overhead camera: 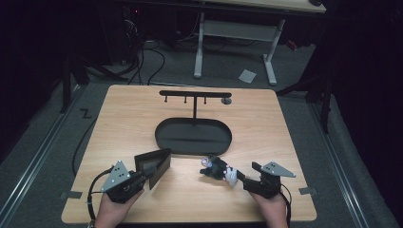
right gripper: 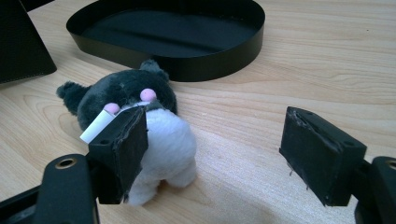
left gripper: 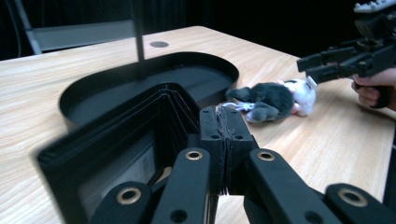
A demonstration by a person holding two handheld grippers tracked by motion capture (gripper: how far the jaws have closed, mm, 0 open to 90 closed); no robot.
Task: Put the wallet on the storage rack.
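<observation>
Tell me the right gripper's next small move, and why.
Probably slide the right gripper leftward to centre it on the plush toy, then close: the jaws stand open, the toy sits against one pad with the other well clear.

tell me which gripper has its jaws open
The right gripper: its jaws stand wide apart beside the plush toy. The left gripper has its jaws pressed shut on the wallet.

We see a black oval tray (overhead camera: 164, 137) at the middle of the tabletop (overhead camera: 266, 128), a T-shaped hook stand (overhead camera: 195, 94) rising from its far rim.
</observation>
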